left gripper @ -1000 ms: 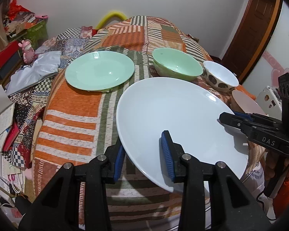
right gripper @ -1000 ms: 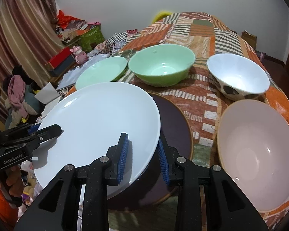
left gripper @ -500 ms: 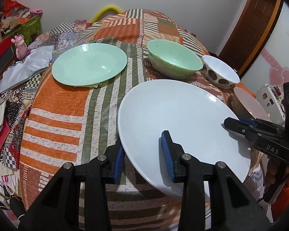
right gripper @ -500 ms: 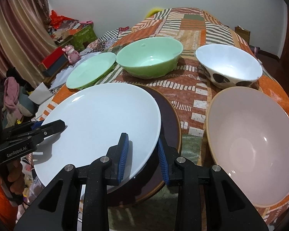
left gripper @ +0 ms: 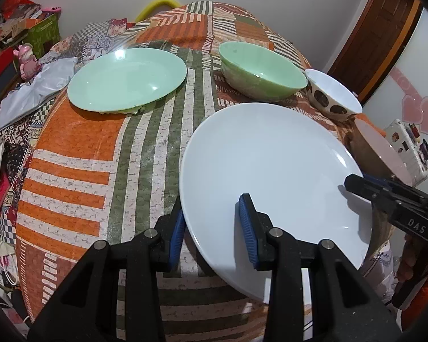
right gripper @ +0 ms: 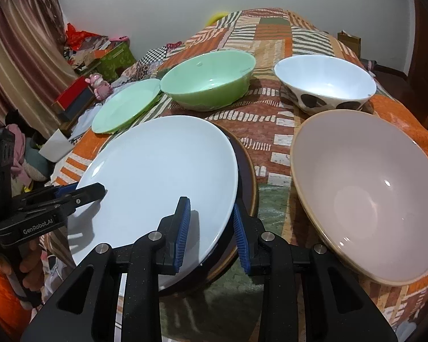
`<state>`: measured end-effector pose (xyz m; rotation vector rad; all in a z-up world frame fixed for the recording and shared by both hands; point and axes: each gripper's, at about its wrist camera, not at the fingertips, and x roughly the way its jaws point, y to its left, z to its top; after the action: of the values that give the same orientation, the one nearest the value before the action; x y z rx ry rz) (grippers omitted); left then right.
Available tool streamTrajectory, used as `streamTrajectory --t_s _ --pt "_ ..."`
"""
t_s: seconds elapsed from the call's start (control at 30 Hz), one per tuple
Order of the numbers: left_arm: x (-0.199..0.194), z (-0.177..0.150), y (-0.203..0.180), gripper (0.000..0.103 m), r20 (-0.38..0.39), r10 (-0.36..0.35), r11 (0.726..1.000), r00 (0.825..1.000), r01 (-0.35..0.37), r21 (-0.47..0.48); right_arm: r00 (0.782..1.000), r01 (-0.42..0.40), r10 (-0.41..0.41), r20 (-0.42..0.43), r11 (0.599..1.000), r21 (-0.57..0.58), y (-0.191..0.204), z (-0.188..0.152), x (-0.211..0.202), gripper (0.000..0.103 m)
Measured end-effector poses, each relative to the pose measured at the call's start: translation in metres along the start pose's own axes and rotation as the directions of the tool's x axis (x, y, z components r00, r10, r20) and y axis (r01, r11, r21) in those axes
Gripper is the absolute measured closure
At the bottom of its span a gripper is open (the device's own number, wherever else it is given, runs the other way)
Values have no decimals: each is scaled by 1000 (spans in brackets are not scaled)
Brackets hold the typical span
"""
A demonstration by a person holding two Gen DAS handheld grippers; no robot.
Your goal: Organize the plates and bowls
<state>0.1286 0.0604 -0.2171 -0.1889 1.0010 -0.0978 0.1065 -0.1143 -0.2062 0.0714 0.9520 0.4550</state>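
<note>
A large white plate [left gripper: 271, 171] [right gripper: 162, 176] hangs low over the striped cloth, gripped at two rims. My left gripper [left gripper: 212, 228] is shut on its near-left rim. My right gripper [right gripper: 211, 230] is shut on the opposite rim, and in the left wrist view its tips reach in from the right. Under the white plate lies a dark brown plate [right gripper: 246, 176], mostly covered. Behind stand a green plate [left gripper: 125, 79] [right gripper: 125, 105], a green bowl [left gripper: 262, 74] [right gripper: 211, 79] and a white bowl with dark spots [left gripper: 331, 94] [right gripper: 325, 85]. A wide pale pink bowl [right gripper: 371, 188] sits to the right.
The striped orange and green cloth [left gripper: 85, 171] falls away at its left edge. Beyond that edge lie a pink toy [left gripper: 27, 59], a green box [left gripper: 42, 31] and piled clutter. A brown door [left gripper: 379, 28] stands at the back right. A hand [right gripper: 31, 259] holds the left gripper's handle.
The white plate has come down with both grippers and now covers more of the dark brown plate. The dishes on the cloth have not moved.
</note>
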Motion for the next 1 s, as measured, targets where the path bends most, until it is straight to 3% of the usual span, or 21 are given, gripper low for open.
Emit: streamTrajectory --t_s 0.57,0.8,1.0 --pt "-7 0 -10 67 13 41 998 999 -41 36 996 60 -57 72 997 -45 2 0 -20 76" --pt "-42 11 2 66 95 87 996 992 -90 22 995 8 -2 97 998 -58 9 18 -29 75" --pt "-80 35 28 62 183 150 989 972 -147 -32 993 -21 32 113 995 -99 28 39 -23 69"
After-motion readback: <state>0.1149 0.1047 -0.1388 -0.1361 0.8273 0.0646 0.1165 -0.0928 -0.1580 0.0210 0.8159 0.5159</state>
